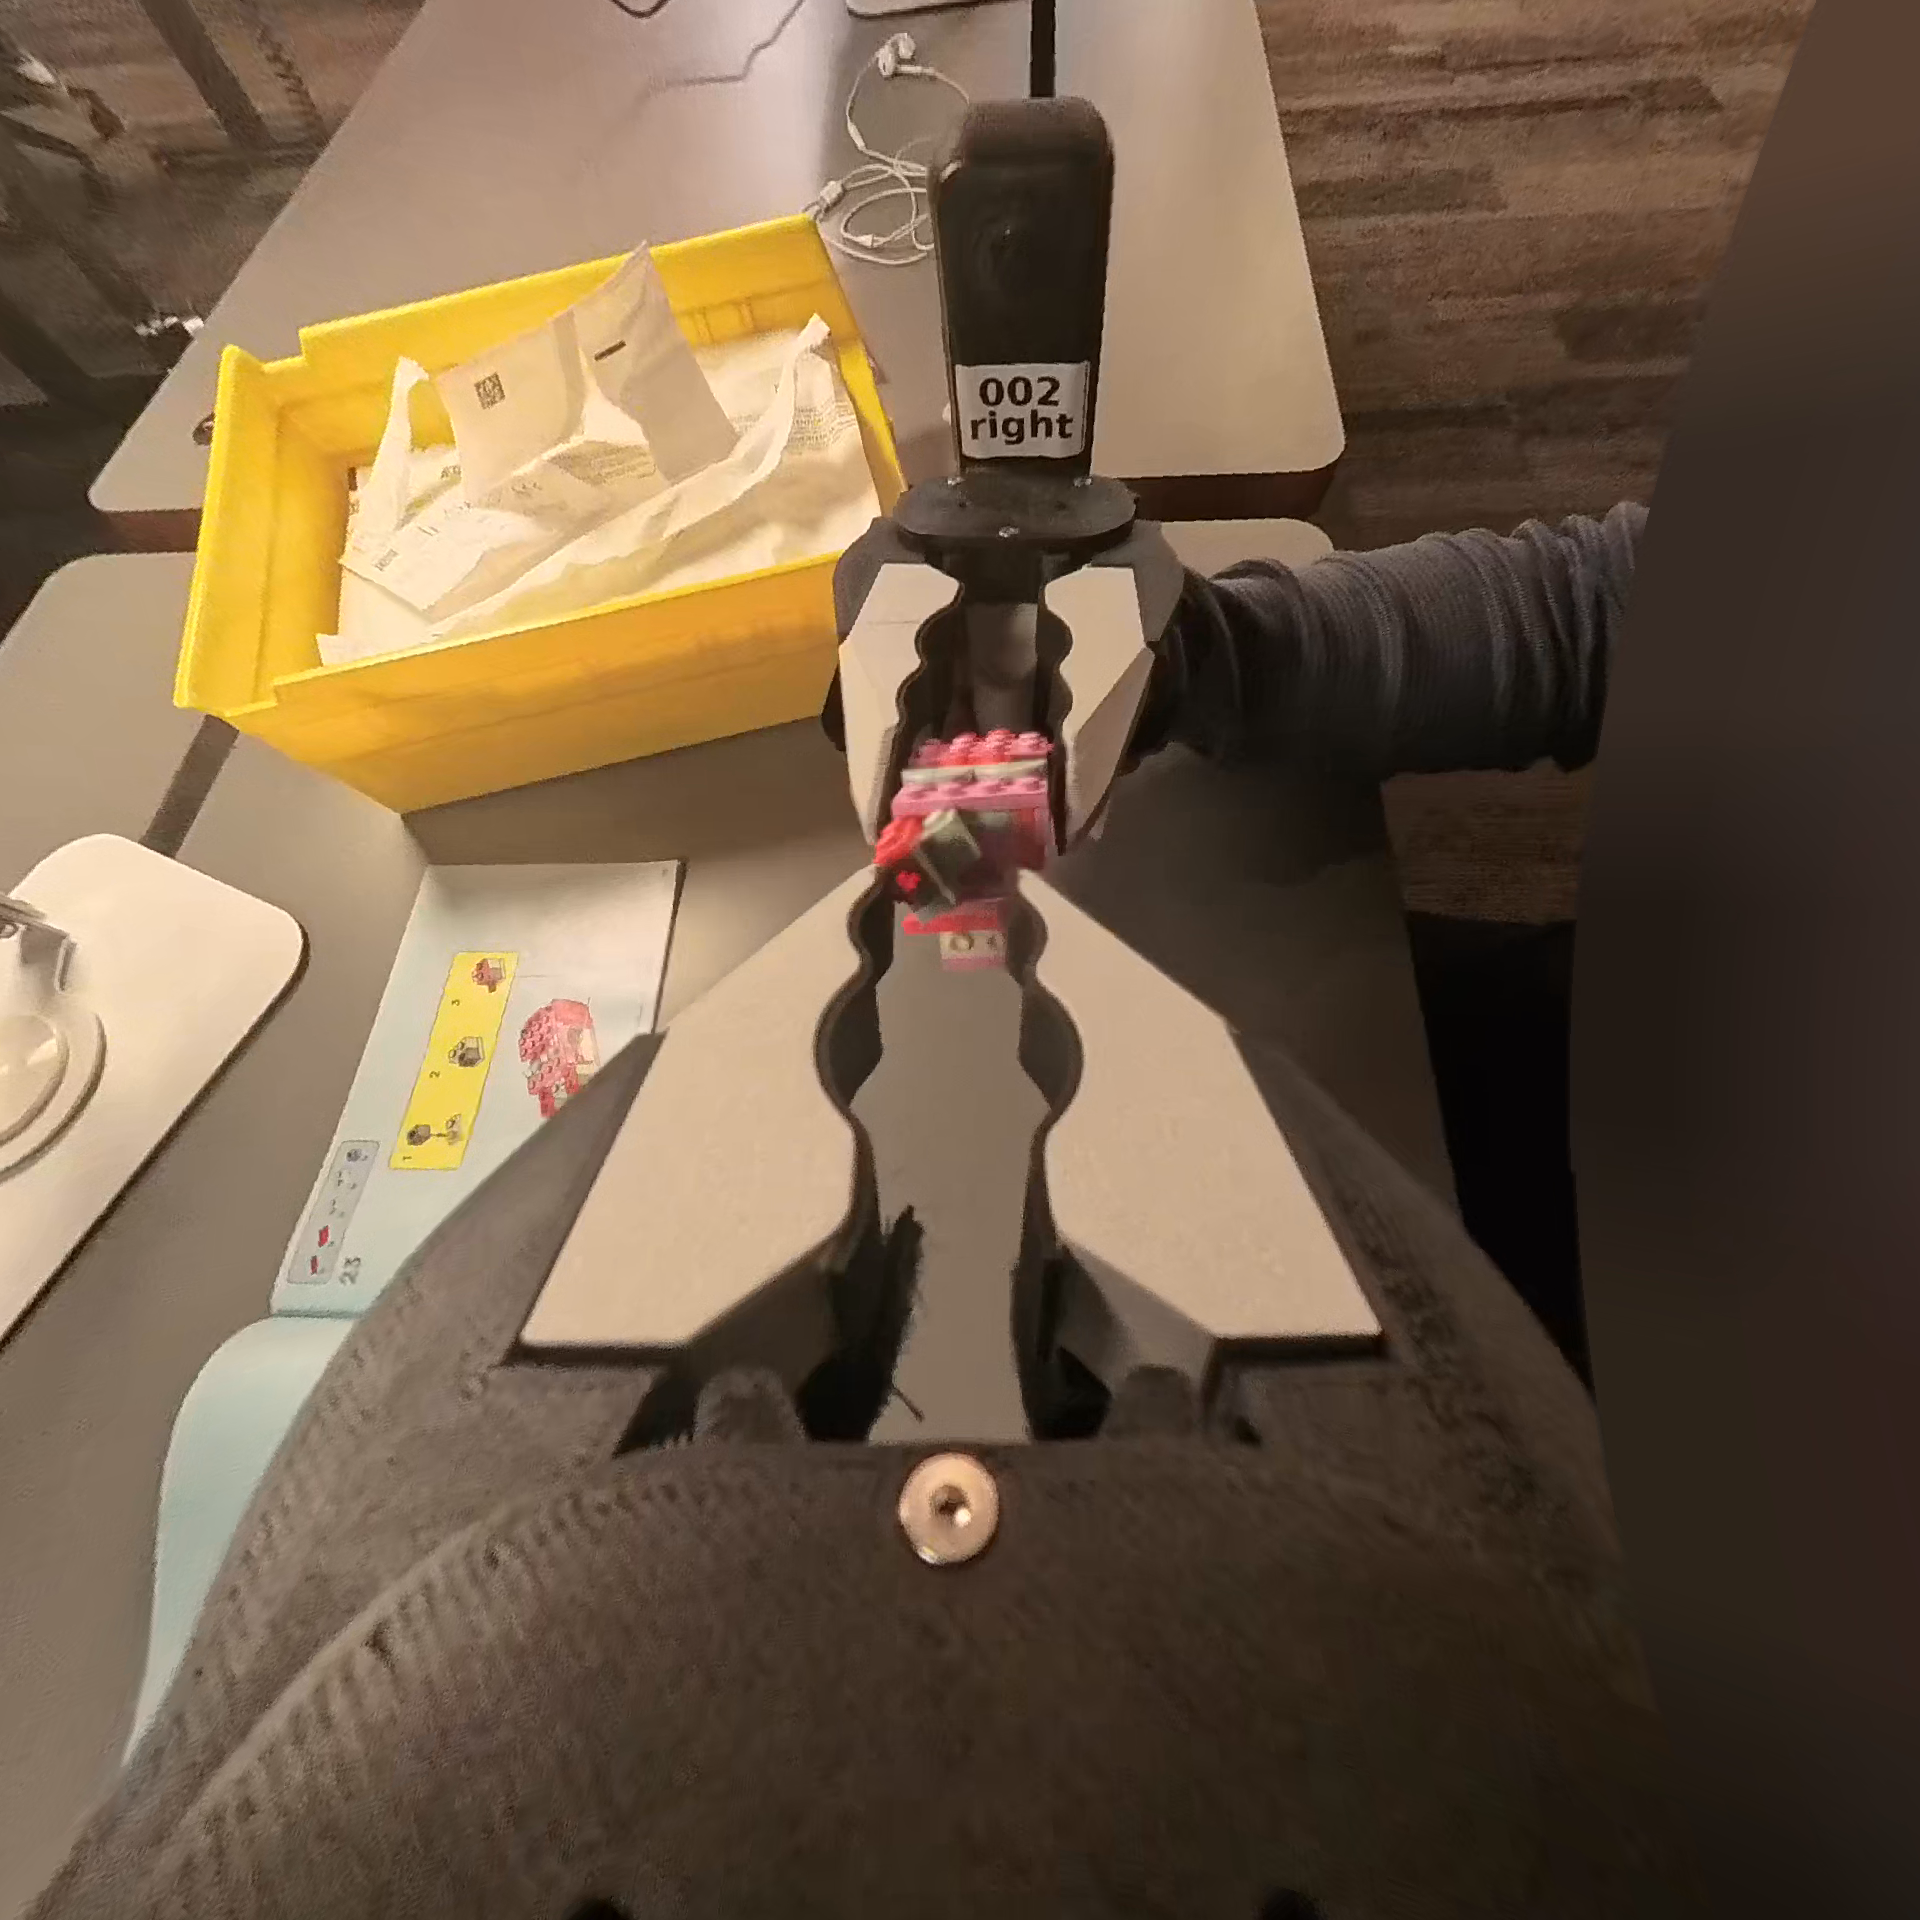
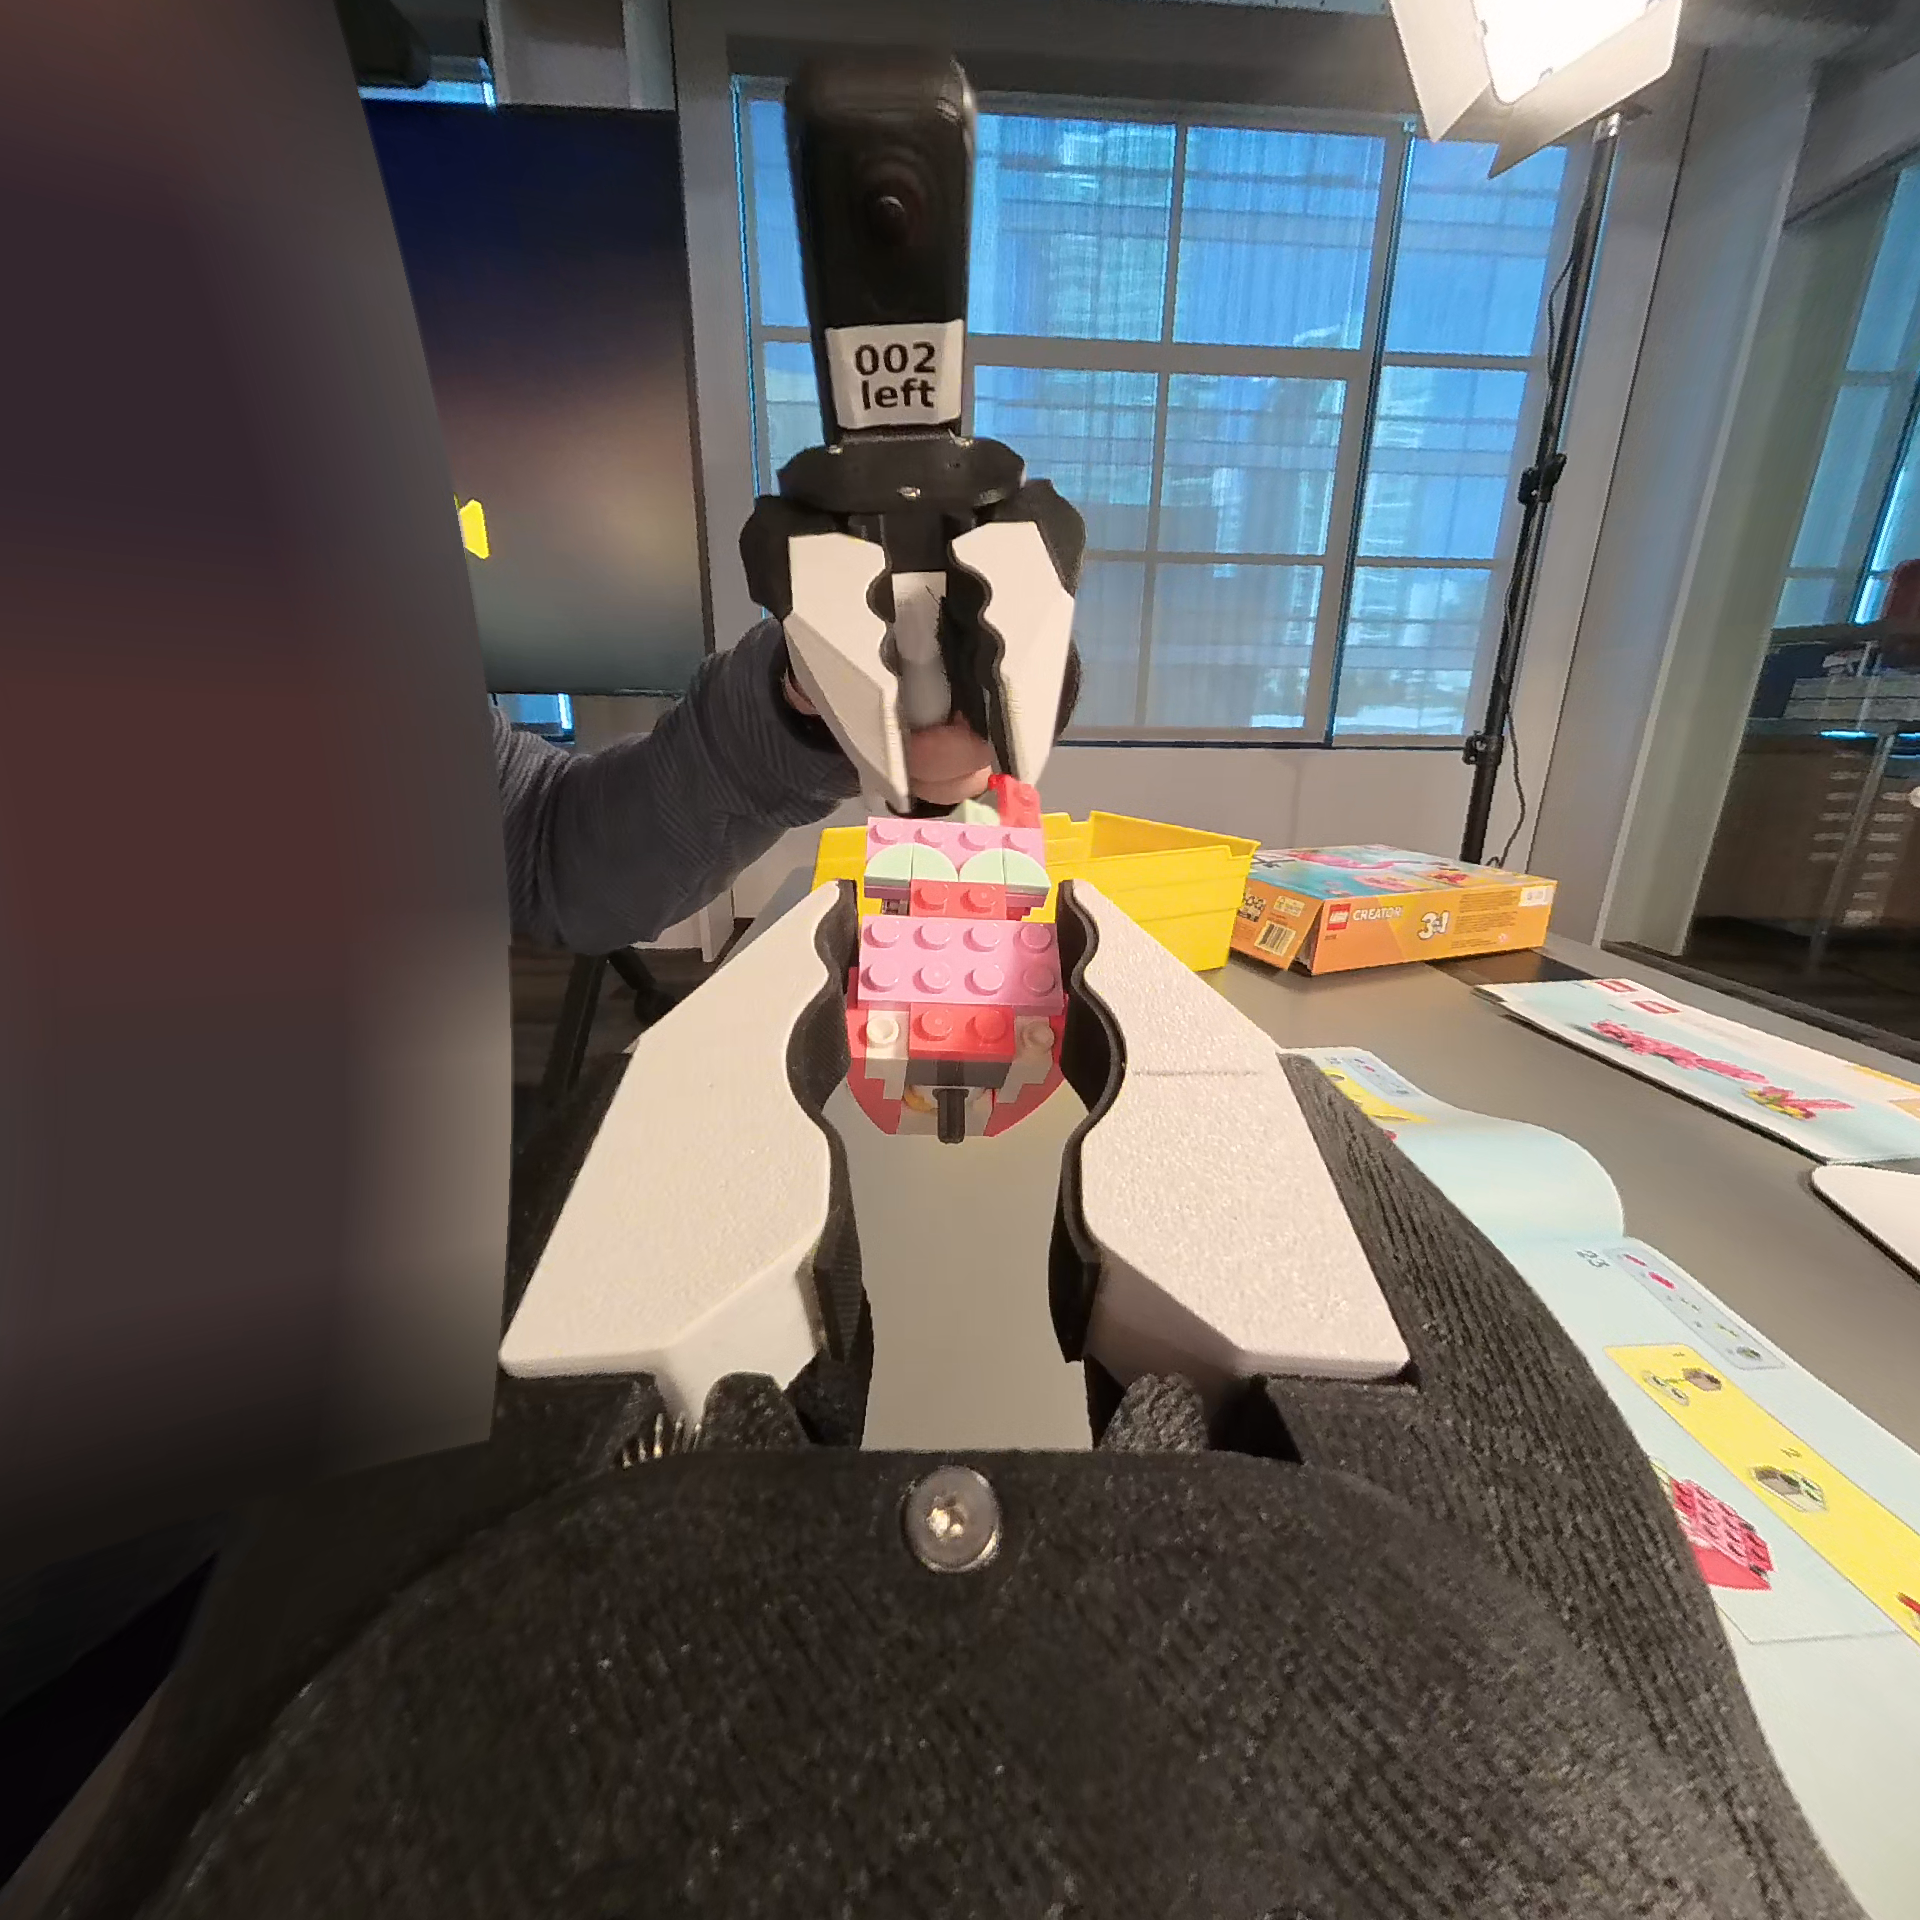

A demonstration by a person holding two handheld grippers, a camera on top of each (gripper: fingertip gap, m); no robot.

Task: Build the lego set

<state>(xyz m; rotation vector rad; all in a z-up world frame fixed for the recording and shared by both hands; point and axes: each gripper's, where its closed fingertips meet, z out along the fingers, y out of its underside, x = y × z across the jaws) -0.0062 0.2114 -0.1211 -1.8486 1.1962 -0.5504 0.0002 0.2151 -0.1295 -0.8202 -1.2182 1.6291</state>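
The right gripper (image 2: 956,997) is closed on a pink and red brick model (image 2: 951,987); both dark pads press against the model's sides, and the model is held clear of the grey table (image 2: 1558,1060). The left gripper (image 1: 951,904) faces the right one from the far side of the model, its jaws partly parted; its fingertips (image 2: 1023,764) stand just beside a small red piece (image 2: 1016,805) at the model's far top corner, and whether they press on that piece cannot be told. Behind the model, seen from the right wrist, stands a yellow bin (image 2: 1153,883) holding torn white paper bags (image 1: 582,468). Beside the bin lies an orange set box (image 2: 1392,914). An open instruction booklet (image 1: 488,1081) lies on the table below the model.
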